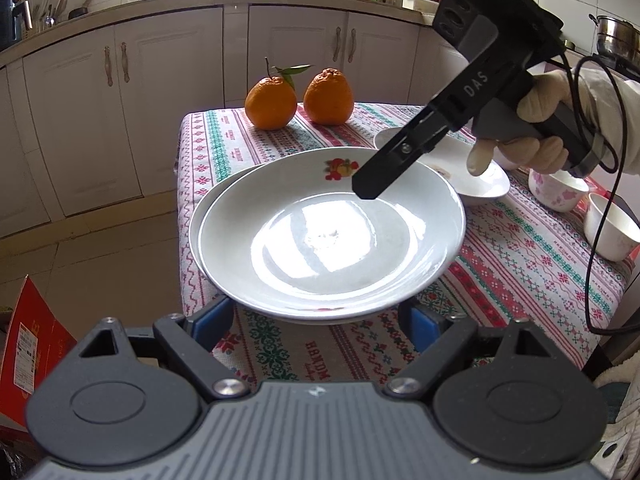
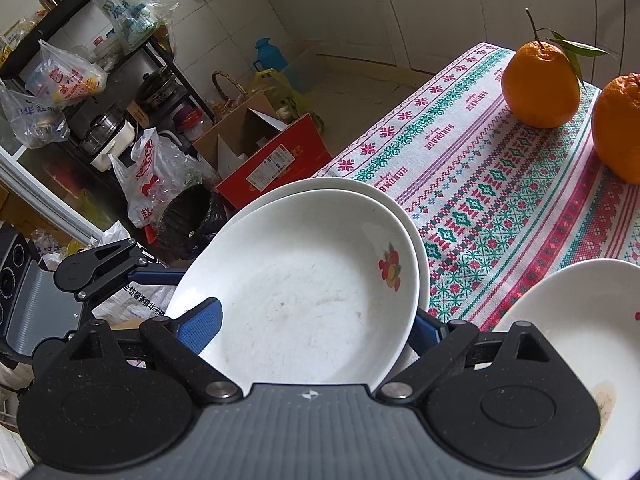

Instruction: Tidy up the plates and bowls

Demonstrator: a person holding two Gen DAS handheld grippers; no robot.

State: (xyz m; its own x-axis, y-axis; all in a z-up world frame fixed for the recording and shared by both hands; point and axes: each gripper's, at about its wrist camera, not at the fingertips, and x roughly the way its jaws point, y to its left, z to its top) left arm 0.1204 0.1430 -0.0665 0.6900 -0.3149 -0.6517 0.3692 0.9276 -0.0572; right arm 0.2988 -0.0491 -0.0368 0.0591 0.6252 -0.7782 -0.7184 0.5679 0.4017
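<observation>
Your left tongs (image 1: 320, 322) and right tongs (image 2: 316, 328) both stand released, blue pads either side of the 2 stacked plates (image 1: 332, 232) at the counter (image 1: 520, 264) edge, not visibly pressing; 2 oranges (image 1: 271, 103) sit beyond; another plate (image 2: 580, 320) and 2 bowls (image 1: 610, 232) lie to the right.

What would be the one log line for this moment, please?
scene: two stacked plates at table edge | left hand-held gripper: open at near rim | right hand-held gripper: open over plates | two oranges behind
</observation>
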